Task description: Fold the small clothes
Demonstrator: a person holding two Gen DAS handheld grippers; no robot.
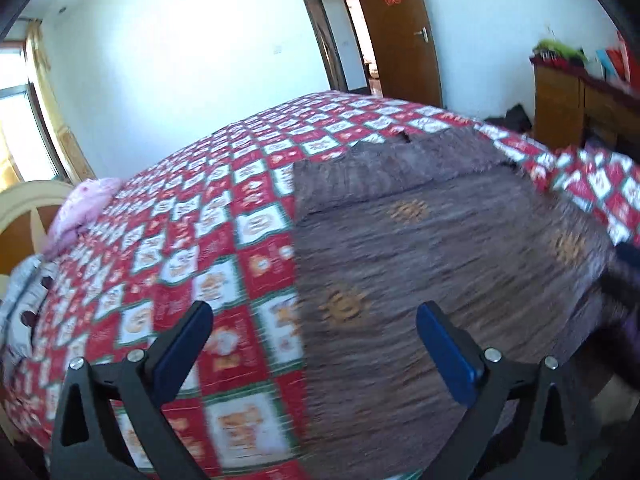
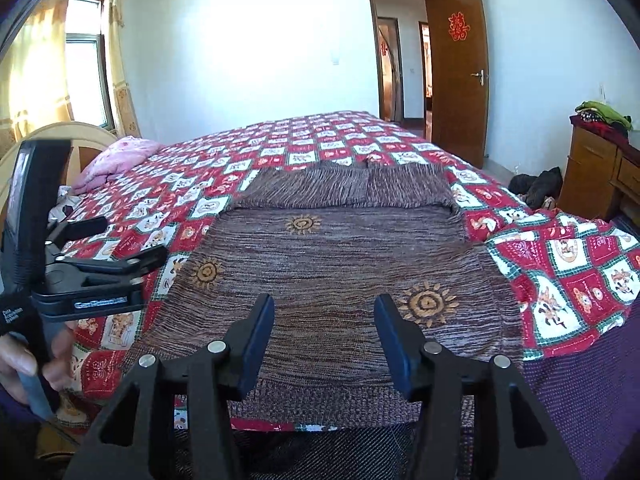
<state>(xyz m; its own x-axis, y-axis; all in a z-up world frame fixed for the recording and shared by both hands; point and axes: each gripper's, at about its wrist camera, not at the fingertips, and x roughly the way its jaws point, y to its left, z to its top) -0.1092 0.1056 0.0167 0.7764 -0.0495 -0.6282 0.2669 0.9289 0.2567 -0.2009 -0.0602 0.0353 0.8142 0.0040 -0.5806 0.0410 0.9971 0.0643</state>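
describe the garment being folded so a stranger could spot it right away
Find the big bed with the red-and-white checkered quilt. On its near end, right in front of both open grippers, lies the brown knit sweater, its far part folded over. Orange sun motifs set it apart from the pink bedding beside the headboard.

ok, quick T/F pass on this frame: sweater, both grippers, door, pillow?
1. The brown sweater lies flat on the bed. True.
2. The right gripper is shut on the sweater. False: its jaws stand apart with nothing between them, above the knit.
3. The left gripper is open and empty. True.
4. The door is closed. False: it stands open onto a hallway.
5. A pink pillow sits near the headboard. True.
6. The sweater is plain, no pattern. False: it carries orange sun motifs.
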